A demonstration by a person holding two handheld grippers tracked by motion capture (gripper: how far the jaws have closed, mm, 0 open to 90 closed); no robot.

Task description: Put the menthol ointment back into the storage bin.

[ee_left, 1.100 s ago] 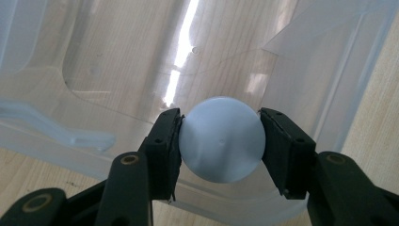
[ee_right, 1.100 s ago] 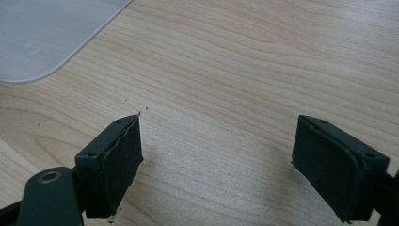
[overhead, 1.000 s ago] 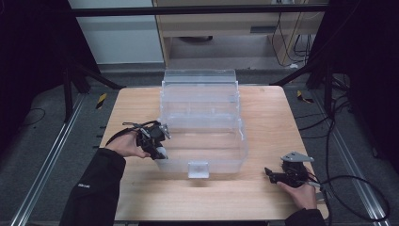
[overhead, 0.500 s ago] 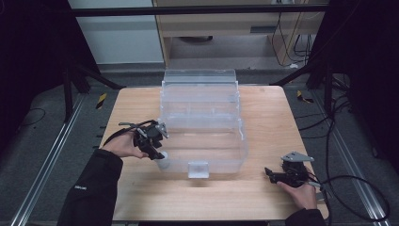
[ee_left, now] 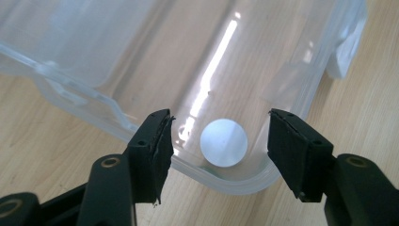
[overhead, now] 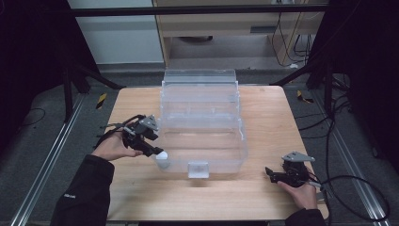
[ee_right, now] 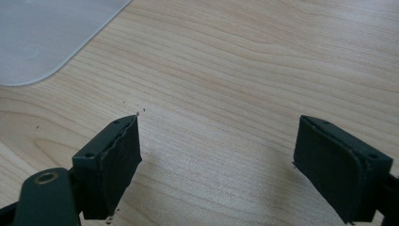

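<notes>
While my left gripper (ee_left: pixel 219 150) is hanging wide over the bin (overhead: pixel 242 141), the ball (ee_left: pixel 224 142) is lying in its 7 o'clock corner. I judge the drop done; next calls for withdrawal. My right gripper (ee_right: pixel 216 165) is resting wide, empty.

High view above the counter (overhead: pixel 263 197), facing forward-down; both tool views close (shared clear box (overhead: pixel 202 136) corner).
</notes>
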